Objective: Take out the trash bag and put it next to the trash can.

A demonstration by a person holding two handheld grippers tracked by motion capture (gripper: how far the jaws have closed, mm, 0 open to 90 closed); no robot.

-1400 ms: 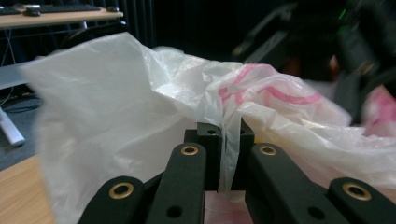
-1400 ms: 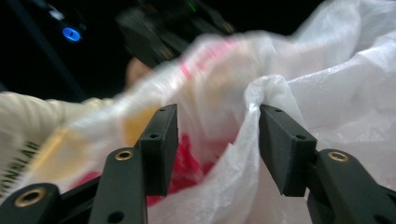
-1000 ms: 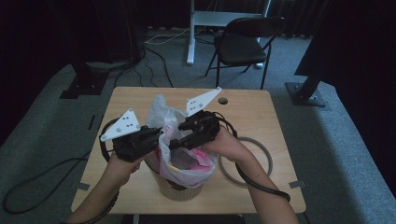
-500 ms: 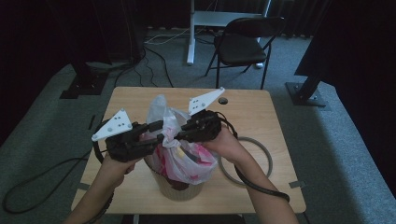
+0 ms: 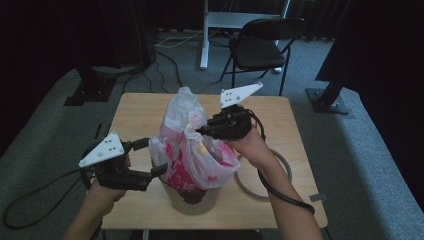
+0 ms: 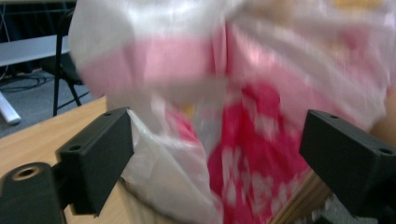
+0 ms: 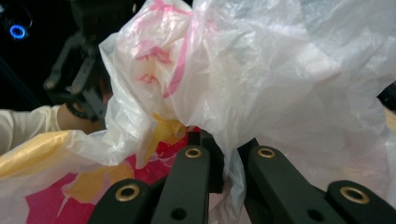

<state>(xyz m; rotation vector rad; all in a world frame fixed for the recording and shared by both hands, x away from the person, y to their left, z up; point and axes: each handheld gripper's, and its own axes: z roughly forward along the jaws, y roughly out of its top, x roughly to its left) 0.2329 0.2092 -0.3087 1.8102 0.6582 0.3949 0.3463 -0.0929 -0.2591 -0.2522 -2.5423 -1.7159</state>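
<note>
On the wooden table (image 5: 135, 112) a pink-and-white plastic bag (image 5: 192, 150) sits in a round beige bin (image 5: 192, 199). My right gripper (image 5: 200, 131) is clenched on the bag's upper film. My left gripper (image 5: 161, 169), just opened, straddles the bag's side without pressing.

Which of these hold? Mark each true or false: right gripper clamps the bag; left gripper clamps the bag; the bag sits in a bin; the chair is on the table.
1. The right gripper is shut on the bag. True.
2. The left gripper is shut on the bag. False: its jaws have just opened, apart from the plastic.
3. The bag sits in a bin. True.
4. The chair stands on the table. False: it stands on the floor beyond.
</note>
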